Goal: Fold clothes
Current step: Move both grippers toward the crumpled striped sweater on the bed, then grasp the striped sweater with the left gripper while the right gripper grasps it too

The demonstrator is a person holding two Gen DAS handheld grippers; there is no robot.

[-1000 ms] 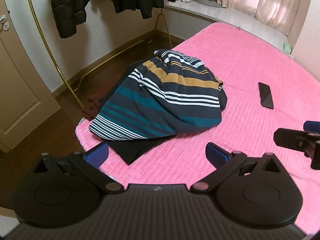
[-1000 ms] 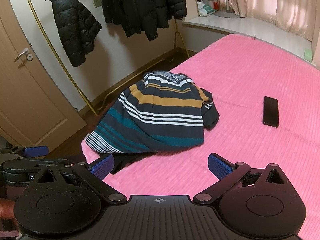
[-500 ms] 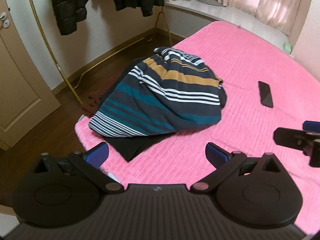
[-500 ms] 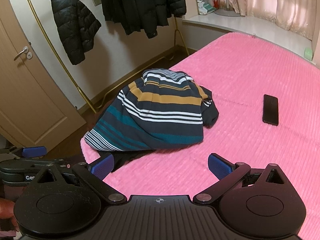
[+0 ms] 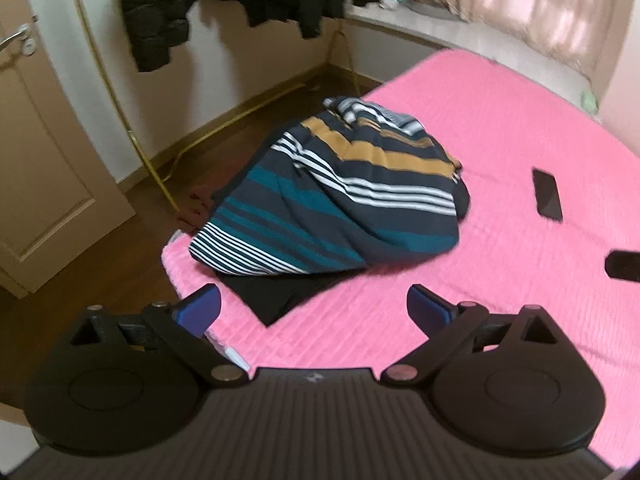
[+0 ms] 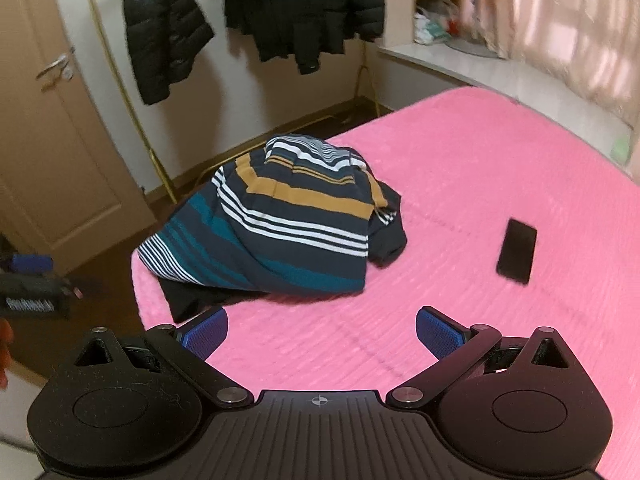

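A crumpled striped garment [image 5: 340,200] in navy, teal, mustard and white lies in a heap on the pink bed [image 5: 500,140], near its left corner. A black piece of clothing [image 5: 276,296] sticks out from under it. The same heap shows in the right wrist view [image 6: 280,232]. My left gripper [image 5: 314,308] is open and empty, just short of the black cloth's near corner. My right gripper [image 6: 322,330] is open and empty above the bed, in front of the heap. Its finger shows at the left wrist view's right edge [image 5: 624,266].
A black phone [image 5: 547,194] lies on the bed right of the heap, also in the right wrist view [image 6: 517,250]. Black jackets [image 6: 168,36] hang on a gold rack [image 6: 132,120] by the wall. A door [image 6: 52,140] stands at left. Dark wood floor lies past the bed corner.
Both grippers have shifted a little to the left and tilted; the heap sits further right in both views. The clothes have not moved. Both grippers stay open.
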